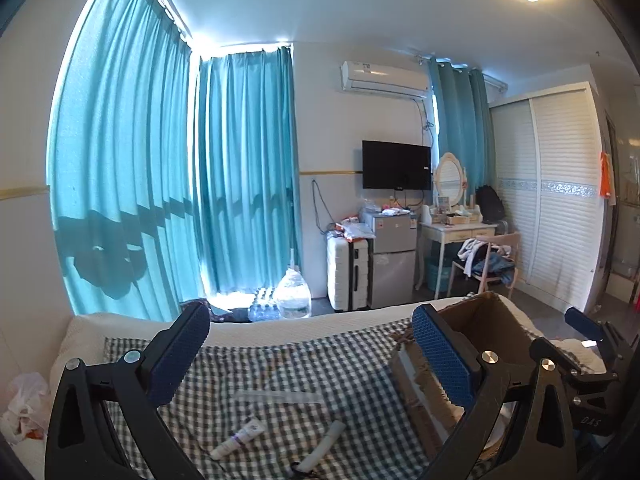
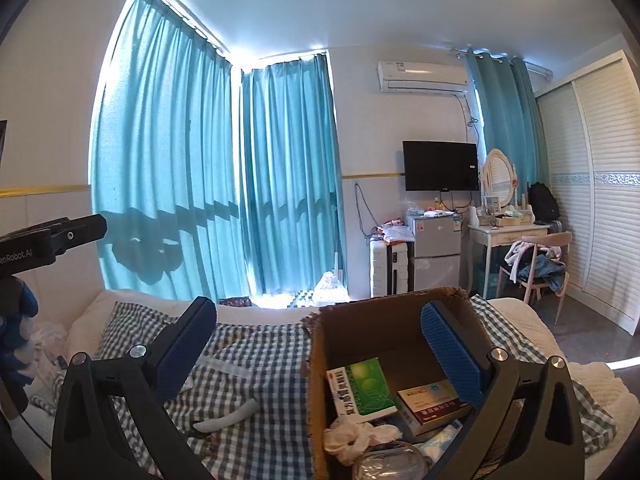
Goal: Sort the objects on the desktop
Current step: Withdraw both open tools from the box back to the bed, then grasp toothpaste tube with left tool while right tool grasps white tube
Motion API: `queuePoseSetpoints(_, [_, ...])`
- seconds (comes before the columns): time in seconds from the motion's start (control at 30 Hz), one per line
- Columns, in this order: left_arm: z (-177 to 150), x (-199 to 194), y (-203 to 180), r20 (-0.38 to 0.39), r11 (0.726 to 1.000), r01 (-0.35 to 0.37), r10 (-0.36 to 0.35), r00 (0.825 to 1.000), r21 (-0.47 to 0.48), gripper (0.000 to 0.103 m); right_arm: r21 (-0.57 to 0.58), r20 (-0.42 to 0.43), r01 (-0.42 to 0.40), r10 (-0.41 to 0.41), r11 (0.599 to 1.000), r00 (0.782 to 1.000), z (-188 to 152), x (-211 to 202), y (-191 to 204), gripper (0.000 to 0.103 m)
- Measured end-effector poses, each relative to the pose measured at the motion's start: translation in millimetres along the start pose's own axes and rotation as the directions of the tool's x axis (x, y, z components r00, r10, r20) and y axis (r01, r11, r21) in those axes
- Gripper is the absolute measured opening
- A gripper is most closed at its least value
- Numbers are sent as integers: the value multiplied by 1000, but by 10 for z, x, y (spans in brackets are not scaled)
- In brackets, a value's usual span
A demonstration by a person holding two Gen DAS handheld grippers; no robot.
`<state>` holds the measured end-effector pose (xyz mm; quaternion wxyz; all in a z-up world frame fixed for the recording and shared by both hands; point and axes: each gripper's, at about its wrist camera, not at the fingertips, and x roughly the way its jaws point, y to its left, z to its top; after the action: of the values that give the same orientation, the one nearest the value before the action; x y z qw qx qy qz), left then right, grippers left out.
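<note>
My left gripper [image 1: 312, 356] stands open above a green checked cloth [image 1: 304, 356] with nothing between its blue pads. Below it lie a white tube [image 1: 238, 438], a pale stick-shaped tube [image 1: 325, 445] and a clear plastic strip [image 1: 280, 398]. An open cardboard box [image 1: 492, 328] is to the right. My right gripper [image 2: 318, 352] is open over the box's [image 2: 400, 320] left side, holding nothing. Inside the box are a green medicine box [image 2: 362, 386], a red-and-white medicine box [image 2: 432, 404] and crumpled tissue [image 2: 352, 438]. A pale tube [image 2: 228, 416] lies on the cloth left of the box.
The cloth covers a bed with a white blanket [image 2: 592, 384]. A plastic bag [image 1: 24, 404] sits at the bed's left. Beyond the bed are teal curtains [image 1: 240, 168], a white suitcase [image 1: 346, 272], a small fridge [image 1: 394, 252], a dressing table [image 1: 452, 232], a chair and a wardrobe [image 1: 560, 184].
</note>
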<state>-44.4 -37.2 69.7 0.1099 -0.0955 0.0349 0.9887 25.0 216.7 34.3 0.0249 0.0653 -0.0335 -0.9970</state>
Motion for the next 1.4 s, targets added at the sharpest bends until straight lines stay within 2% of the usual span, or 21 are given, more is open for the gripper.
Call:
queuePoseSetpoints(0.27, [-122, -47, 411, 14, 995, -76, 77, 997, -62, 103, -18, -10, -58, 57, 998, 998, -28, 82, 333, 103])
queuePoseSetpoints(0.47, [-272, 70, 752, 5, 984, -143, 145, 989, -103, 103, -18, -26, -87, 86, 996, 996, -88, 201, 535, 103])
queuePoseSetpoints(0.67, [-520, 314, 957, -61, 982, -154, 148, 987, -109, 103, -76, -135, -148, 137, 986, 981, -335, 575, 810, 103])
queuePoseSetpoints(0.83, [-734, 515, 1085, -110, 979, -183, 173, 979, -87, 103, -69, -215, -199, 180, 978, 960, -623, 899, 1029, 95])
queuePoseSetpoints(1.0, [-969, 782, 1163, -184, 976, -218, 210, 960, -22, 103, -62, -273, -217, 192, 974, 943, -839, 1186, 1107, 89])
queuePoseSetpoints(1.13, [-1208, 1070, 1206, -256, 980, -197, 198, 946, 32, 103, -56, -321, -207, 179, 977, 930, -994, 1460, 1125, 87])
queuePoseSetpoints(1.2, [-1400, 1304, 1219, -356, 983, -172, 183, 916, 63, 101, -52, -345, -210, 180, 976, 921, -1086, 1596, 1133, 87])
queuePoseSetpoints(1.23, [-1493, 1392, 1217, -387, 982, -173, 190, 902, 79, 98, -47, -359, -211, 181, 976, 916, -1141, 1673, 1131, 85])
queuePoseSetpoints(1.3, [-1680, 1552, 1201, -428, 980, -165, 196, 882, 109, 98, -38, -388, -214, 182, 976, 903, -1261, 1798, 1146, 80])
queuePoseSetpoints(1.4, [-1827, 1702, 1186, -465, 986, -132, 166, 870, 104, 98, -31, -431, -219, 184, 975, 883, -1442, 1951, 1158, 80])
